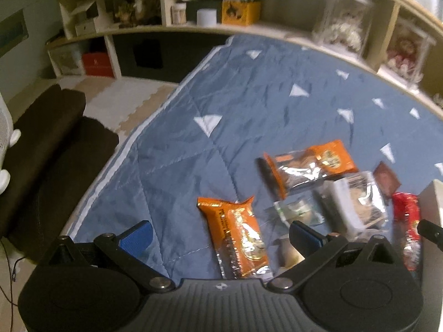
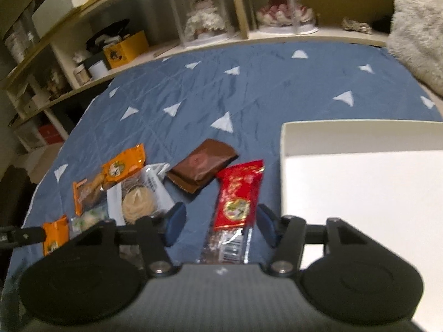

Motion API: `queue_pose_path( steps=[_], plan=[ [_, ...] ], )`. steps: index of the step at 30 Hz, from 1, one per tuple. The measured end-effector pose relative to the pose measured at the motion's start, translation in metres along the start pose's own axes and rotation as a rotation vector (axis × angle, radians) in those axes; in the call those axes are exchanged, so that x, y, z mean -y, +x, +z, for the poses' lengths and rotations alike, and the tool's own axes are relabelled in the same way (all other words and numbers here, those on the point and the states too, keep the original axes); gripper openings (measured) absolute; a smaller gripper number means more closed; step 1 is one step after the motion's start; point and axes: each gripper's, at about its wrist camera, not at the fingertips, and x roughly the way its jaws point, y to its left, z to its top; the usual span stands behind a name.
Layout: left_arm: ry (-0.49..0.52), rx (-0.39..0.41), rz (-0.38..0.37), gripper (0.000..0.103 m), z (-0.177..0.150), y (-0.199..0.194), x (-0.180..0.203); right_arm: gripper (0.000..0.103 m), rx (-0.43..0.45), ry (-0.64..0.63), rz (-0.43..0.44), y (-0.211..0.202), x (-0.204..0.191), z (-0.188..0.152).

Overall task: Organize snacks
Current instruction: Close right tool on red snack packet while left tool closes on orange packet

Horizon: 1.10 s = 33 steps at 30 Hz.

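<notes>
Several snack packets lie on a blue quilt [image 1: 235, 105]. In the left wrist view an orange packet [image 1: 238, 235] lies between the fingers of my open left gripper [image 1: 221, 236]; nothing is clamped. Beyond it are a second orange packet [image 1: 310, 166], a clear pack with a white label [image 1: 351, 202] and a small green-white pack [image 1: 299, 211]. My right gripper [image 2: 221, 227] is open, and a red packet [image 2: 238, 196] lies lengthwise between its fingers. A brown packet [image 2: 205, 163] sits just beyond, and a white box [image 2: 360, 193] stands to the right.
Wooden shelves [image 1: 193, 27] with jars, boxes and dolls in clear cases [image 2: 202, 16] border the quilt's far side. A fluffy cushion [image 2: 418, 27] lies at the far right. Dark brown cushions [image 1: 47, 144] and foam floor mats [image 1: 124, 102] lie left of the quilt.
</notes>
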Motion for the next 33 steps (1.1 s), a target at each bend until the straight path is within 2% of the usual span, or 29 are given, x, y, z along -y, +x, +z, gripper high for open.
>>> queue_pose_path(
  steps=[5, 8, 13, 15, 26, 29, 33],
  plan=[
    [-0.034, -0.084, 0.019, 0.103, -0.002, 0.024, -0.003, 0.054, -0.046, -0.039, -0.055, 0.020, -0.008, -0.005],
    [-0.036, -0.107, 0.026, 0.103, -0.003, 0.034, -0.002, 0.052, -0.048, -0.073, -0.089, 0.026, -0.013, -0.007],
    [0.048, -0.141, 0.052, 0.103, -0.008, 0.046, 0.008, 0.045, -0.054, -0.147, -0.125, 0.030, -0.019, -0.011],
    [0.067, -0.161, 0.065, 0.103, -0.011, 0.053, 0.009, 0.044, -0.052, -0.150, -0.113, 0.028, -0.016, -0.012],
    [0.035, -0.173, 0.018, 0.103, -0.011, 0.051, -0.002, 0.042, -0.053, -0.089, -0.056, 0.009, -0.004, -0.012],
    [0.027, -0.149, -0.013, 0.098, -0.010, 0.045, 0.000, 0.040, -0.039, -0.083, -0.041, 0.002, -0.004, -0.011],
    [0.004, -0.129, -0.055, 0.084, -0.010, 0.036, -0.003, 0.039, -0.028, -0.087, -0.027, -0.005, -0.006, -0.011]
  ],
)
